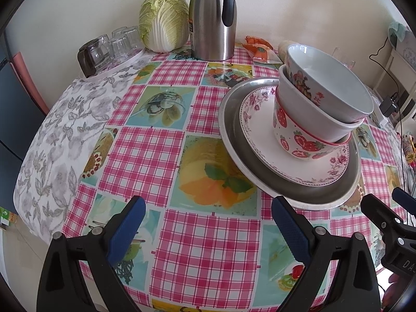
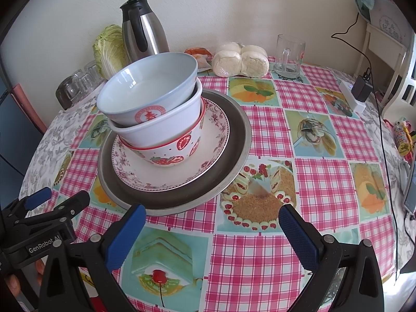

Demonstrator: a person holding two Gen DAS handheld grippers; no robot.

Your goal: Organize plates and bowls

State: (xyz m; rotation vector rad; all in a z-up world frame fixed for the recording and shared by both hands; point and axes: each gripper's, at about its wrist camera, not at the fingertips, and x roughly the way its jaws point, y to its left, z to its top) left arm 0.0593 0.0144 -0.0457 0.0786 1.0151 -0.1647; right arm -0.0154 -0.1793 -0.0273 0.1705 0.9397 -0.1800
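The left gripper [image 1: 208, 223] sits nearest the lens with its blue-padded fingers spread wide and nothing between them; the right gripper [image 2: 212, 230] is likewise spread and empty, low over the checked tablecloth [image 2: 260, 260]. The stack stands just ahead of both: ahead and to the right of the left gripper, ahead and to the left of the right gripper. It consists of a metal tray [image 2: 234, 140] at the base, a floral plate [image 2: 215, 132] on it, then a strawberry bowl [image 2: 171, 153], a plain white bowl [image 2: 161, 127] and a pale blue bowl [image 2: 148, 88] nested one in another. The upper bowls sit tilted, not level, so the stack is judged top-heavy and liable to shift if moved as one unit. The ceramic appears glazed: expect it to be stiff, smooth, slippery under the pads and breakable on impact. The recommended hold is on a rim, one finger inside and one outside, taking the top bowl first; the tray rim nearest the grippers is thin and offers a firm edge. The tablecloth looks like glossy plastic, so items may slide on it. Beyond the stack, against the wall, stand a steel carafe [image 1: 212, 18], a cabbage [image 1: 163, 20] and upturned glasses [image 1: 111, 46]; far ahead of the right gripper are a glass mug [image 2: 290, 54] and wrapped buns [image 2: 240, 61].
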